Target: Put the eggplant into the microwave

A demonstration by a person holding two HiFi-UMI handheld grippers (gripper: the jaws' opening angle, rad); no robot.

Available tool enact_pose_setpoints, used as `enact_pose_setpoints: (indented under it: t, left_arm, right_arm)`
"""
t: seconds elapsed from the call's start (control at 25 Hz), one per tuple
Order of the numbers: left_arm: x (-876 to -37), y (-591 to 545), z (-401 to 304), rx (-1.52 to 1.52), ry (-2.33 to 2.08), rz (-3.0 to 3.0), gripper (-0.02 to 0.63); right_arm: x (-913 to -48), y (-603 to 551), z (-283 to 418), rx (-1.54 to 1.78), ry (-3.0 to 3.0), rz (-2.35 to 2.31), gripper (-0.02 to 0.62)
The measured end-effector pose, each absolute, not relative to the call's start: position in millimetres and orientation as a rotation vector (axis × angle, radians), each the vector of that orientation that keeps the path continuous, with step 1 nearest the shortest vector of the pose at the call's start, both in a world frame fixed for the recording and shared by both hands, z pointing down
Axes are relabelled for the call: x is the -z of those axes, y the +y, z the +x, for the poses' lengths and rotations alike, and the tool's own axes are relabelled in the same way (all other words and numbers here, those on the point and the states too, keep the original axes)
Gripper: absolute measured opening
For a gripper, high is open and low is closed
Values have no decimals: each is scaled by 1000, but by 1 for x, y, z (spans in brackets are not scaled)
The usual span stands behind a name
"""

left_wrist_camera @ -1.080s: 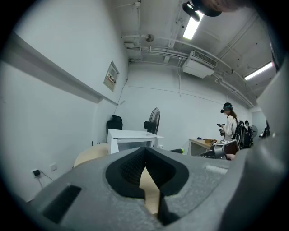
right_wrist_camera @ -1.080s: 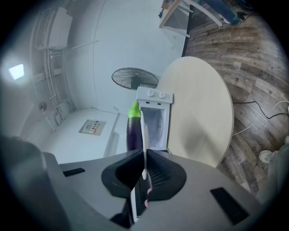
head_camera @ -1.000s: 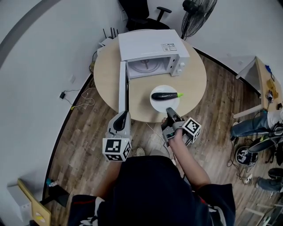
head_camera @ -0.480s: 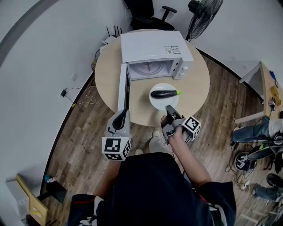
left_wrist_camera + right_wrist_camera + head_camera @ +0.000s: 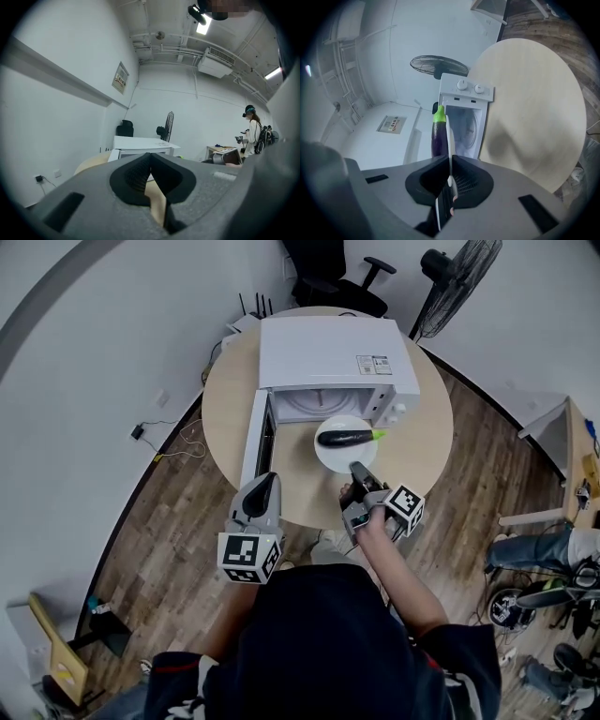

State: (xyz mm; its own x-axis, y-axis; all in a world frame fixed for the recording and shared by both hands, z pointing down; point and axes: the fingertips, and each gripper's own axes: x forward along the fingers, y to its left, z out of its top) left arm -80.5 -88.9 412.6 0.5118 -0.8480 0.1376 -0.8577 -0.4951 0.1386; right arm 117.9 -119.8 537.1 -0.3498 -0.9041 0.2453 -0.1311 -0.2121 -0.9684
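A dark purple eggplant (image 5: 344, 437) with a green stem lies on a white plate (image 5: 330, 456) just before the open cavity of the white microwave (image 5: 328, 357). My right gripper (image 5: 360, 471) is shut on the plate's near rim. In the right gripper view the plate (image 5: 450, 140) shows edge-on between the jaws of my right gripper (image 5: 450, 161), with the eggplant (image 5: 438, 136) on it and the microwave (image 5: 465, 123) behind. My left gripper (image 5: 263, 491) hangs shut and empty near the end of the open door (image 5: 255, 442). The left gripper view shows my left gripper (image 5: 150, 157) and the microwave (image 5: 140, 143) ahead.
The microwave stands on a round wooden table (image 5: 422, 437). Its door swings out to the left, towards my left gripper. A standing fan (image 5: 455, 273) and an office chair (image 5: 328, 277) are behind the table. A person (image 5: 253, 136) stands far off to the right.
The plate with the eggplant has moved closer to the microwave's opening, held by my right gripper. My left gripper stays shut near the door's end.
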Motion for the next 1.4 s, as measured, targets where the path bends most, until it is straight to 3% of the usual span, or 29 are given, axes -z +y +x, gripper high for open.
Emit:
enact_pose_setpoints:
  t: [0.8,1.4]
  left_arm:
    - [-438,-141,-40,-140,-1612,2405,17]
    - [-459,-169,-38,-171,-1478,2413,17]
  right_arm:
    - [-580,-197,136,1782,1530,-1175,20]
    - [-590,-213,133,1767,1462,-1238,20]
